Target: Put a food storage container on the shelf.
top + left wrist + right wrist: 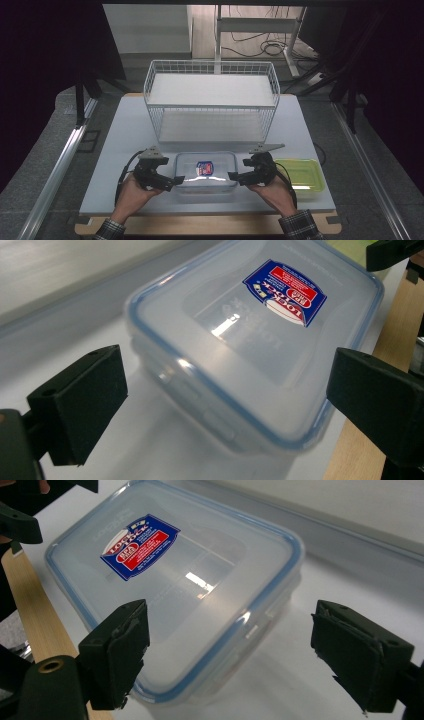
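A clear plastic container (206,172) with a blue-sealed lid and a blue and red label lies at the front middle of the white table. My left gripper (176,181) is at the container's left end, open. In the left gripper view its jaws stand wide on either side of a corner of the container (240,340) without touching it. My right gripper (234,176) is at the container's right end, also open. In the right gripper view the pads flank the container (190,580) with air on both sides.
A white wire basket rack (210,62) stands behind the container at the middle of the table. A green tray (300,172) lies just right of my right hand. The table's wooden front edge (200,225) runs close below both hands.
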The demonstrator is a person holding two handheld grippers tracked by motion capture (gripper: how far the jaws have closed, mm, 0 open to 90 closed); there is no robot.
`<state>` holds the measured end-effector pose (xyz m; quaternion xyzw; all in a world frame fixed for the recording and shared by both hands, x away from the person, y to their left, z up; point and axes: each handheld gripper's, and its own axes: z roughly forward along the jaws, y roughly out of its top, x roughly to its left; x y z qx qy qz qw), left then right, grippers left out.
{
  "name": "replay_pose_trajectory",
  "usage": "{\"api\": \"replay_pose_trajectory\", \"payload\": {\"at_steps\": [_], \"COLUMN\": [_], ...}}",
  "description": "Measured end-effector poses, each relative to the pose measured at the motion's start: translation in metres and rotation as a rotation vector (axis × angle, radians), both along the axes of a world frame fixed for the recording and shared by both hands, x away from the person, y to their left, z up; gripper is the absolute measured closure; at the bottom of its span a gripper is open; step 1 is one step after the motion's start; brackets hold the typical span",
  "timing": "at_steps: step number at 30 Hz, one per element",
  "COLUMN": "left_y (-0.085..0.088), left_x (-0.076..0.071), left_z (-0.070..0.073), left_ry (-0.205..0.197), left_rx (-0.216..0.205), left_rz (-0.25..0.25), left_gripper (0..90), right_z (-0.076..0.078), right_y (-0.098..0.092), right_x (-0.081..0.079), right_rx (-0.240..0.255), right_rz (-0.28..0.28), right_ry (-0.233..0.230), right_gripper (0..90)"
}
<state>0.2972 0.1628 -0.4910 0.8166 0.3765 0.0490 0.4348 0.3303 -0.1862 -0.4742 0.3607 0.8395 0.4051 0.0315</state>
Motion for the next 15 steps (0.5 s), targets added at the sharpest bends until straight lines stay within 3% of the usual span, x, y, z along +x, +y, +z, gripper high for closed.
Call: {"api": "replay_pose_trajectory", "payload": {"at_steps": [2, 6, 9, 10, 15], "left_y": [-0.003, -0.005, -0.005, -0.006, -0.006], "left_x": [0.004, 0.015, 0.019, 0.02, 0.019], "left_z": [-0.003, -0.012, -0.018, -0.022, -0.022], "left_ry": [0.022, 0.099, 0.146, 0.175, 0.208], "left_rx": [-0.001, -0.062, -0.058, -0.085, -0.09], "left_rz": [0.0, -0.007, -0.022, -0.038, -0.042], "left_gripper": [2.3, 0.2, 0.0, 0.0, 0.3], "right_z": [-0.002, -0.009, -0.014, -0.015, -0.021], "right_y": [0.004, 0.015, 0.016, 0.015, 0.016], "right_x": [0.003, 0.009, 0.014, 0.015, 0.019], "right_rx": [0.0, -0.005, 0.023, 0.033, 0.071], "right_rz": [0.009, 0.03, 0.025, 0.028, 0.033], "right_ry": [0.011, 0.051, 0.103, 0.119, 0.201], "right_gripper": [14.1, 8.3, 7.5, 7.7, 6.7]}}
